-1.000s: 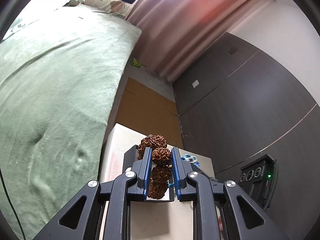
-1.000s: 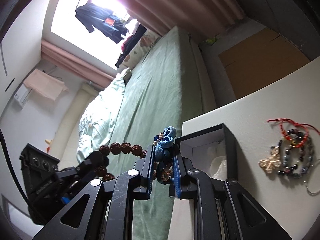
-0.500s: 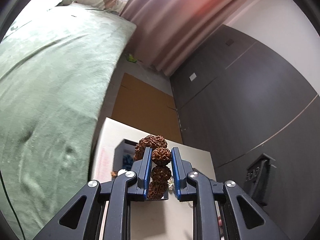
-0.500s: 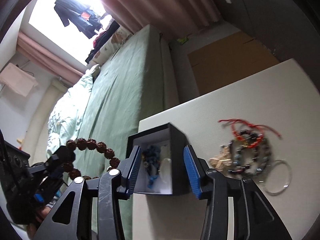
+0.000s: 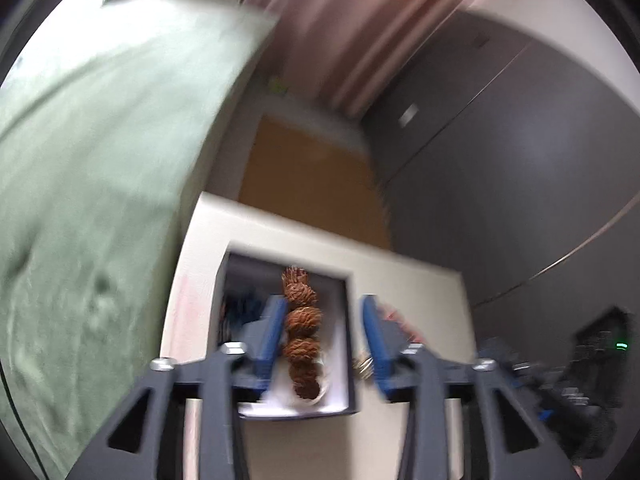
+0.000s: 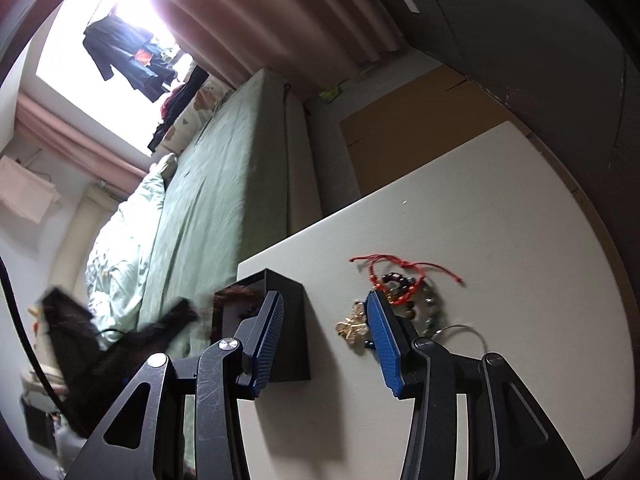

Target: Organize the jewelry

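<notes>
Beside the green bed (image 6: 224,208), the white table (image 6: 500,280) is carrying everything you are sorting. Near its left edge, by the bed, the black box (image 5: 347,344) is standing with its top open and pale lining showing. You are holding your left gripper (image 5: 322,336) above that box with its jaws opening; the string of brown seed beads (image 5: 301,320) is hanging between them against the left pad, clear of the right one, its lower end reaching into the box, though blur is hiding whether it is touching the lining. Your right gripper (image 6: 326,336) is standing released with nothing in it, just right of the box. Toward the table's middle, the red cord bracelet (image 6: 400,276), dark bead bracelet (image 6: 430,312), gold butterfly charm (image 6: 352,328) and silver ring (image 6: 460,330) are lying together in one small cluster.
</notes>
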